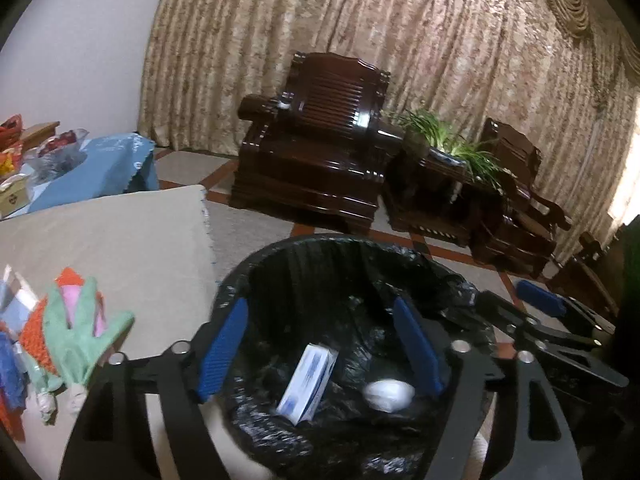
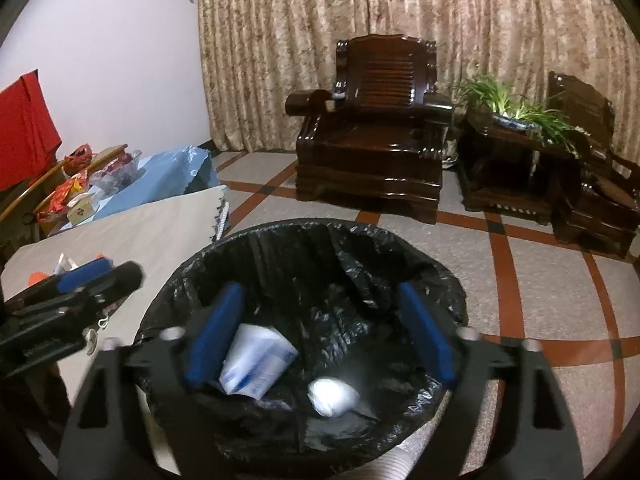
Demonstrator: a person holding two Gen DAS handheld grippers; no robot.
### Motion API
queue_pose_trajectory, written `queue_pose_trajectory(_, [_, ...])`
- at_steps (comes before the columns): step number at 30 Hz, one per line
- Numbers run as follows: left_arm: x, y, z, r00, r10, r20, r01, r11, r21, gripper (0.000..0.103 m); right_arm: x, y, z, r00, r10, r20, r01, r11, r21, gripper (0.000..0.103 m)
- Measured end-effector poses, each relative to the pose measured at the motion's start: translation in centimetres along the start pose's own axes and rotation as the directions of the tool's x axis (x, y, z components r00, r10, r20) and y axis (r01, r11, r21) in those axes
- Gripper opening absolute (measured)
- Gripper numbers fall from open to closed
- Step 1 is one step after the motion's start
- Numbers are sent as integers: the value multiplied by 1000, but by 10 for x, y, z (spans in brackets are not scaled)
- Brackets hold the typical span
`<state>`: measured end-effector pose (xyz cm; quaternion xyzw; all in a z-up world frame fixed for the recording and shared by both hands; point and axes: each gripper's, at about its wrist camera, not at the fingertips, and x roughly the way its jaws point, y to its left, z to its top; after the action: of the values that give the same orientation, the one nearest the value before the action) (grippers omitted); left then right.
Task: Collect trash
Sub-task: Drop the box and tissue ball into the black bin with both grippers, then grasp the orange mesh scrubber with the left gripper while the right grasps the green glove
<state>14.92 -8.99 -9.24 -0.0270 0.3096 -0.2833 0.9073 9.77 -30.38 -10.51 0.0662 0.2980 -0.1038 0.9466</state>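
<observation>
Left wrist view: the left gripper [image 1: 320,352] hangs over the bin [image 1: 344,264], which is lined with a black bag and stands beside a beige-covered table [image 1: 120,240]. Its blue fingers [image 1: 222,348] stand wide apart with nothing between them. A white-and-blue carton [image 1: 306,384] and a crumpled white wad [image 1: 388,396] lie inside the bin. Colourful gloves [image 1: 76,340] lie on the table. The right gripper [image 1: 540,300] shows at the right edge.

Right wrist view: the right gripper [image 2: 320,336] is likewise above the bin [image 2: 304,236], jaws spread wide and empty. The carton [image 2: 256,360] and wad [image 2: 332,396] rest on the liner below. The left gripper [image 2: 80,276] enters from the left. A dark wooden armchair [image 2: 372,136] stands against the curtain [image 2: 400,8].
</observation>
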Motion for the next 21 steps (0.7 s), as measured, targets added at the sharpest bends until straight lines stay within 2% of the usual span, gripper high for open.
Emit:
queue_pose_trajectory(2, [-9, 10, 0, 999, 33, 13, -33, 999, -12, 88, -3, 3, 2, 1000, 11, 14, -11, 1000, 11, 94])
queue_pose_trajectory(4, [-19, 20, -1, 997, 77, 30, -76, 997, -21, 93, -5, 8, 4, 1000, 20, 17, -20, 1000, 16, 97])
queue_pose_trajectory(10, [-52, 59, -10, 977, 205, 56, -204, 978, -33, 97, -8, 44, 8, 996, 91, 24, -91, 996, -18, 97])
queue_pose_trajectory(13, [-74, 84, -19, 956, 285, 65, -283, 958, -38, 97, -7, 72, 11, 989, 143, 25, -142, 989, -46, 97])
queue_pose_trajectory(15, [-90, 104, -27, 935, 349, 68, -346, 937, -51, 97, -5, 95, 11, 983, 183, 19, -181, 981, -75, 97])
queue_pose_trajectory(21, [-124, 156, -46, 872, 485, 60, -479, 873, -91, 97, 7, 166, 6, 958, 286, -14, -284, 945, -164, 97])
